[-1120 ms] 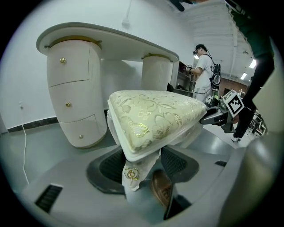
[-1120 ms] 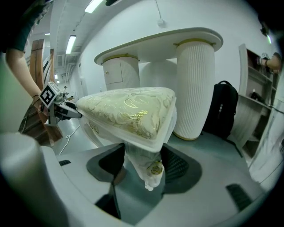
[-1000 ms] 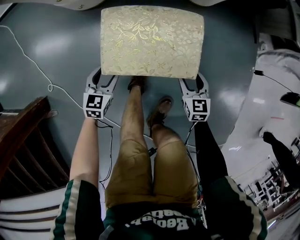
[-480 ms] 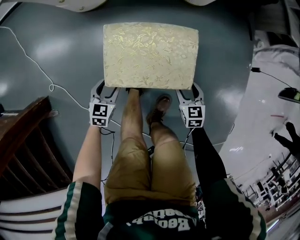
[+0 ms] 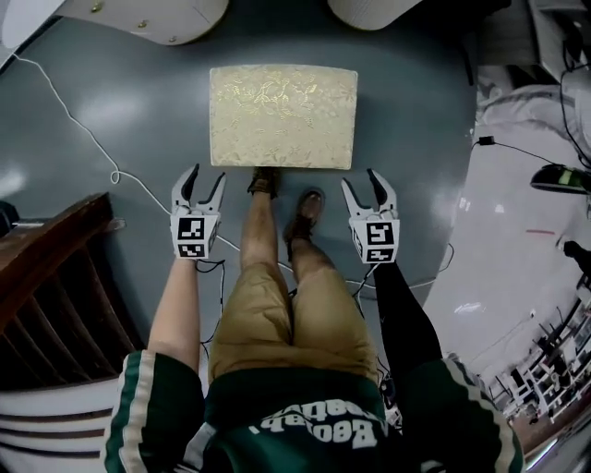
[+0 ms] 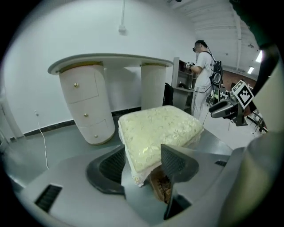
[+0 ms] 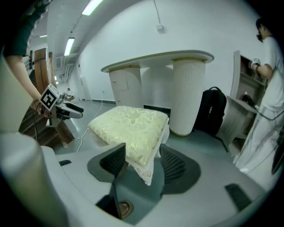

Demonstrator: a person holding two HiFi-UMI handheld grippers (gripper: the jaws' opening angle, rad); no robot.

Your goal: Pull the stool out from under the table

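Note:
The stool, with a cream and gold floral cushion, stands on the grey floor out in front of the white table. My left gripper hovers open just off its near left corner, touching nothing. My right gripper is off the near right corner, its jaws closing a little with nothing between them. In the left gripper view the stool lies beyond the left gripper. The right gripper view shows the stool's corner past the right gripper.
My feet stand right behind the stool. A dark wooden piece is at the left and a white cable trails over the floor. White furniture fills the right. A person and a black backpack are beyond the table.
Both grippers have let go of the stool's near corners and drawn back toward me. The stool now looks smaller and farther, as the head camera has risen.

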